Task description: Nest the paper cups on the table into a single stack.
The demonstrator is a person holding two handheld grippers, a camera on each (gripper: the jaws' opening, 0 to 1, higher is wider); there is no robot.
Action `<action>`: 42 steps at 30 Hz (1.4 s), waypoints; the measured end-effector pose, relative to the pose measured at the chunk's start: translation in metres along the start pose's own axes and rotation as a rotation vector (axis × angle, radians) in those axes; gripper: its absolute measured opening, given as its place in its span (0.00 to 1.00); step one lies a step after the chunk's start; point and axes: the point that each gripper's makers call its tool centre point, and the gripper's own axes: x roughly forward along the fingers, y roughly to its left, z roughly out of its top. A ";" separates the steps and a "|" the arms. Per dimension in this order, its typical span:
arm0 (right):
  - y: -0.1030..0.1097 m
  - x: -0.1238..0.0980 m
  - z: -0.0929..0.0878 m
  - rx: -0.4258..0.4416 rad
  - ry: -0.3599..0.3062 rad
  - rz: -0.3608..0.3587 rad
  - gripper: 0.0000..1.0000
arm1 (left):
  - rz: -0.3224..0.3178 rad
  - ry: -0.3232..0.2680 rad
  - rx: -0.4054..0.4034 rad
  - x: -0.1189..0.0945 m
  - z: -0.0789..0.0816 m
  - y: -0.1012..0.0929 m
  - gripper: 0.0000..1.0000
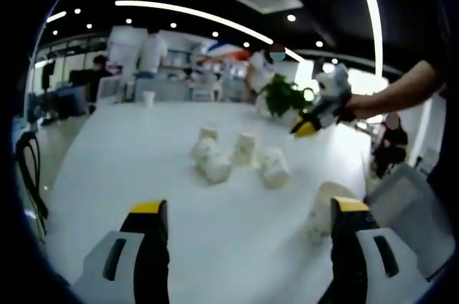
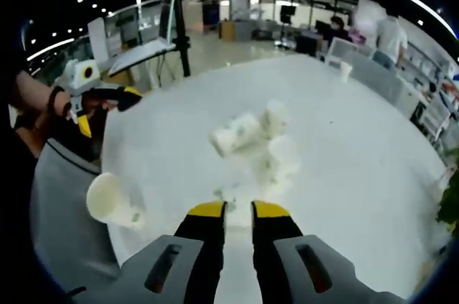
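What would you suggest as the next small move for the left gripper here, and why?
Probably ease the left gripper toward the paper cup lying on its side beside its right jaw. Its jaws stand wide open and hold nothing, and that cup lies apart from the cluster of cups mid-table, so it seems the nearest one to collect. The right gripper looks nearly shut and empty.

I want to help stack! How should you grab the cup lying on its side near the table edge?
The cup lies tipped, open mouth toward the table edge. Probably best to pinch its side wall near the rim, coming down from above with a jaw on each side. The left gripper is open and nearest.
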 end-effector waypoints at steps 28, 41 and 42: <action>-0.014 0.019 -0.017 -0.002 0.050 0.016 0.10 | -0.002 0.019 -0.014 0.002 -0.006 0.001 0.91; -0.020 0.030 -0.024 0.003 0.074 0.026 0.10 | -0.003 0.037 -0.024 0.004 -0.010 0.003 0.89; -0.021 0.031 -0.025 0.003 0.075 0.026 0.10 | -0.005 0.036 -0.024 0.004 -0.010 0.002 0.89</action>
